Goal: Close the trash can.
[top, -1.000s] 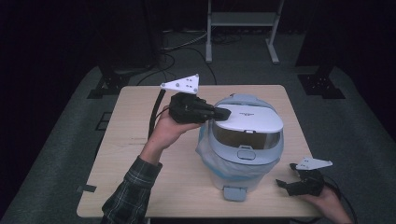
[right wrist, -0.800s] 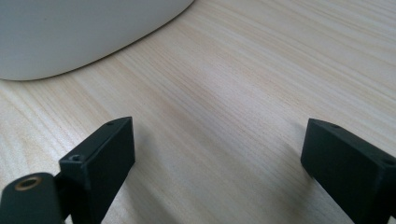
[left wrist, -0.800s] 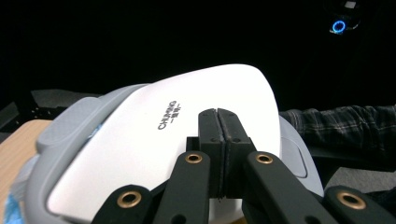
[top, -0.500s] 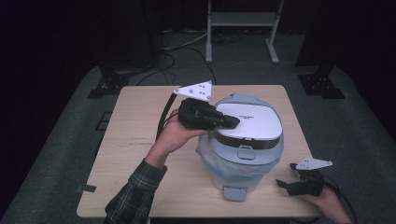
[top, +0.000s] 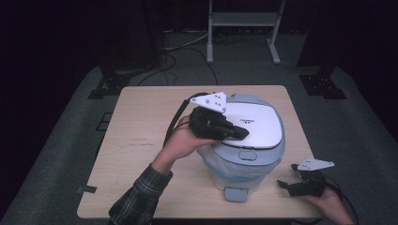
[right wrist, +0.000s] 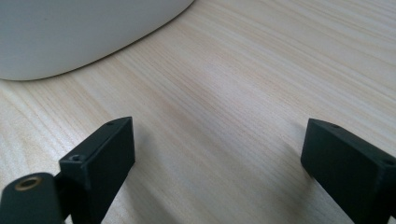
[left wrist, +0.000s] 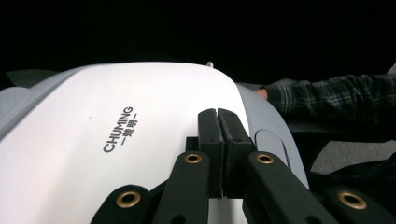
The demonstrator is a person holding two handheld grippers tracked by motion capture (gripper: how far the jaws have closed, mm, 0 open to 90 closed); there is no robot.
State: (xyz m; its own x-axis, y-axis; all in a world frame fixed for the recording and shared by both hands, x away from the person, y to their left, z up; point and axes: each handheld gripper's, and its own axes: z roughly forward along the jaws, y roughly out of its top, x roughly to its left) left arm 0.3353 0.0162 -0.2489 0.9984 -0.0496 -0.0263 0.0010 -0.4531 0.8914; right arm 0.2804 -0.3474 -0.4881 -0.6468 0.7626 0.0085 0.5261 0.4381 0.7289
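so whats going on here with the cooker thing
A person is working on a rice cooker that stands on a wooden table. The left gripper, its jaws shut with nothing between them, rests on the cooker's white lid, which lies down on the body. The right gripper sits low over the table to the cooker's right, jaws open and empty.

Sitting upright on the table [top: 141, 140], right of centre: white-lidded, grey-rimmed rice cooker [top: 256, 126], lid lying closed, "CHUMING" printed on top.
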